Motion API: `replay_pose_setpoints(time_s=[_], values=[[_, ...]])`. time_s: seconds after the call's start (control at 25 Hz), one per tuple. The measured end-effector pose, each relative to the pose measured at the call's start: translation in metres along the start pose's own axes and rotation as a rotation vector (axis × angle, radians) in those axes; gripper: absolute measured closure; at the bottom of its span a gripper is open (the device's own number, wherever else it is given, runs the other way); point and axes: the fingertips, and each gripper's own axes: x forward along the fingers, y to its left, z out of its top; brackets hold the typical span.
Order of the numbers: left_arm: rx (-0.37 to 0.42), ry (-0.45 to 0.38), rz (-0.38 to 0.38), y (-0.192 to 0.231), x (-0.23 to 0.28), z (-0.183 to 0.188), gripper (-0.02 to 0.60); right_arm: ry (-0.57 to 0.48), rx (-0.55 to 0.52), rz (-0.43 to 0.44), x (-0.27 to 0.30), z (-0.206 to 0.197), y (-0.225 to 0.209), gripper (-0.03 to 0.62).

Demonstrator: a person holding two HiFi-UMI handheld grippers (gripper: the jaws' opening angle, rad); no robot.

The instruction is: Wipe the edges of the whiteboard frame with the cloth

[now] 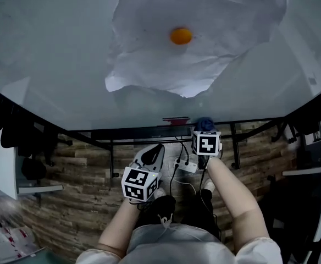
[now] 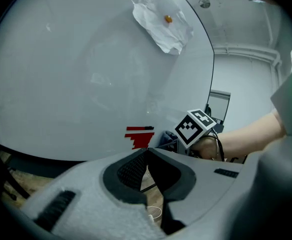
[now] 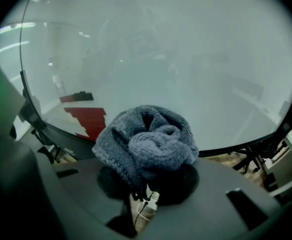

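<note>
Head view looks steeply down a large whiteboard. Its surface is glossy, pale grey-white and smooth, and it throws back soft reflections of the room. A thin dark frame runs along its lower edge, above dark metal legs. Below lies a floor of rough, wood-look planks in brown and grey, with a white power strip and thin cables trailing over it.

High on the board a crumpled white sheet of paper, creased and ragged at its edges, is pinned by a small round orange magnet. A red stepped mark is printed near the bottom edge.

The right tool is clamped on the cloth, a chunky rib-knit fabric in blue-grey. It is bunched into a soft lump that bulges over the dark jaws. The cloth sits at the lower frame, just right of the red mark; whether it presses on the frame cannot be told.

The left tool is smooth grey plastic with dark textured pads. Its jaws meet at the tips with nothing between them, and it hangs below the frame, beside the right one.
</note>
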Motion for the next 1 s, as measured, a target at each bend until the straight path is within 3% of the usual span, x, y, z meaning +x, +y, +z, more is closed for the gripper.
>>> replay_pose_setpoints(time_s=[0.2, 0.52, 0.84, 1.0], values=[[-0.041, 0.014, 0.019, 0.014, -0.018, -0.009, 0.558, 0.025, 0.047, 0.051, 0.007, -0.005, 0.032, 0.522], [-0.089, -0.01, 0.086, 0.02, -0.026, -0.009, 0.557, 0.031, -0.098, 0.077, 0.003, 0.0, 0.065, 0.522], [-0.12, -0.052, 0.177, 0.029, -0.03, -0.006, 0.557, 0.027, -0.177, 0.125, 0.004, 0.005, 0.071, 0.522], [-0.143, -0.073, 0.185, 0.034, -0.03, -0.002, 0.558, 0.047, -0.202, 0.134, 0.003, 0.005, 0.074, 0.522]])
